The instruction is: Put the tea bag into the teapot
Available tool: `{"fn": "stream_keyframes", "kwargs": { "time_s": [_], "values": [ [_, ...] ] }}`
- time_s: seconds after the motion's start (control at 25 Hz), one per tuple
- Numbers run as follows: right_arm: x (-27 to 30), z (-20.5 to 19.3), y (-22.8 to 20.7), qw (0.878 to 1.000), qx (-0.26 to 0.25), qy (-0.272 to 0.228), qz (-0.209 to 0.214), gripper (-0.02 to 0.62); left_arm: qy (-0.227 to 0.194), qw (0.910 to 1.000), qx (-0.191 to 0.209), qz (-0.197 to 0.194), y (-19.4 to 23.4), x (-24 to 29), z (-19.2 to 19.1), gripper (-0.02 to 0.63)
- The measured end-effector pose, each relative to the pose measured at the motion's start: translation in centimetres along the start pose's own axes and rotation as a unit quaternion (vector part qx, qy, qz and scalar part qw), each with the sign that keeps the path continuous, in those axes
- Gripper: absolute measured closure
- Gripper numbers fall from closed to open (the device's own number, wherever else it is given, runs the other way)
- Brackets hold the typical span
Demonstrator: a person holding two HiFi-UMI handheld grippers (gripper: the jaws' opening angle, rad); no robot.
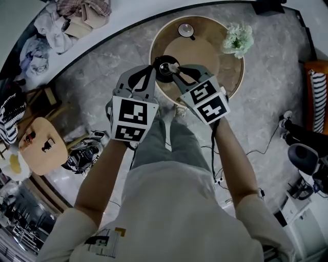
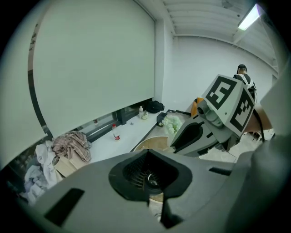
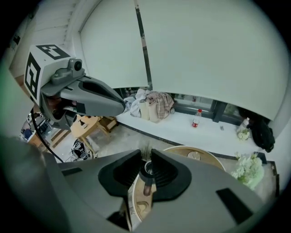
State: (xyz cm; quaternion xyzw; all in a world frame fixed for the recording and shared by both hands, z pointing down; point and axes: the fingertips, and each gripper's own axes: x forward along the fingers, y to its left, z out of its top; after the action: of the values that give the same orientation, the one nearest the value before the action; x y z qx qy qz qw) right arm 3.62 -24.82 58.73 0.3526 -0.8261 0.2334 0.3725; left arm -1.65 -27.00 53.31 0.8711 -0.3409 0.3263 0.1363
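Note:
A small dark teapot (image 1: pixel 165 69) with a shiny open rim stands near the front edge of a round wooden table (image 1: pixel 225 77). Both grippers meet at it. My left gripper (image 1: pixel 154 66) has its jaws drawn together against the pot's left side; in the left gripper view the rim (image 2: pixel 152 180) shows through the hollow of the pads. My right gripper (image 1: pixel 176 68) comes in from the right, shut on a small brownish tea bag (image 3: pixel 145 186) that hangs right beside the pot's rim (image 3: pixel 148 169). The round silver lid (image 1: pixel 185 29) lies at the table's far side.
A bunch of pale flowers (image 1: pixel 238 38) stands at the table's right rear. A wooden stool (image 1: pixel 43 146) and a bag stand on the floor to the left. Clothes (image 1: pixel 77 15) are heaped on the white ledge behind. A person's legs (image 1: pixel 302 138) show at right.

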Motion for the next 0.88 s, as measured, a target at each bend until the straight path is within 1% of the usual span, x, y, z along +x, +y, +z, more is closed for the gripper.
{"fn": "stream_keyframes", "kwargs": {
  "time_s": [0.16,0.28,0.36,0.6,0.76,0.88],
  "values": [
    [2.8,-2.7,0.2,0.999,0.004,0.036,0.018,0.526,0.029,0.9994,-0.005,-0.019,-0.5,2.6,-3.1,0.598],
    [4.7,-4.2,0.3,0.998,0.007,0.058,0.030,0.526,0.050,0.9968,-0.048,-0.040,-0.5,4.2,-4.5,0.598],
    [5.9,-5.0,0.1,0.997,0.010,0.071,0.035,0.526,0.062,0.9947,-0.065,-0.051,-0.4,5.3,-5.4,0.598],
    [9.6,-6.9,-0.2,0.994,0.022,0.102,0.045,0.526,0.093,0.9919,-0.063,-0.059,-0.6,7.9,-8.7,0.598],
    [11.7,-7.9,-0.3,0.991,0.013,0.125,0.054,0.526,0.110,0.9904,-0.061,-0.057,-0.3,9.6,-11.5,0.598],
    [13.0,-8.9,-0.3,0.988,0.004,0.143,0.060,0.526,0.124,0.9881,-0.074,-0.053,0.5,10.1,-12.7,0.598]
  ]
}}
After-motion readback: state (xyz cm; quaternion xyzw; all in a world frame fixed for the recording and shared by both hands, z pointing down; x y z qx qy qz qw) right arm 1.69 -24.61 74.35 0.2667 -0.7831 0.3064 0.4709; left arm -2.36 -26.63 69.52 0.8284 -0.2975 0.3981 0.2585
